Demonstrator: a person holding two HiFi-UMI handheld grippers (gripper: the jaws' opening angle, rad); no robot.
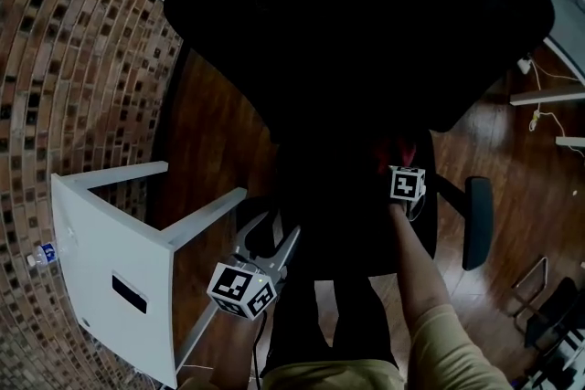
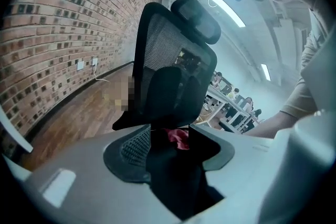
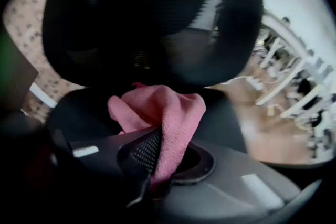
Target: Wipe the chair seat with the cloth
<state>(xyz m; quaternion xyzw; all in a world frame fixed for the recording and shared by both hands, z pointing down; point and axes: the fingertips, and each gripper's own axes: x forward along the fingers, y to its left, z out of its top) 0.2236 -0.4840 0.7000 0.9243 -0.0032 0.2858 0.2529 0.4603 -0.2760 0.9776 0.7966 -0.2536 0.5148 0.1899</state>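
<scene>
Right claw [image 3: 163, 157] clamps pink cloth [image 3: 164, 107] (head view barely shows it); left claw [image 2: 170, 147] gapes.

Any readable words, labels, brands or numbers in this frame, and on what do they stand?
No readable text.
Bottle label: blue, too small to read.
Left gripper and right gripper cubes: square marker patterns, no letters.

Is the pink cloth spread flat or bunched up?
Bunched up: the cloth rises in a crumpled mound above the right gripper, whose jaws pinch one end.
</scene>
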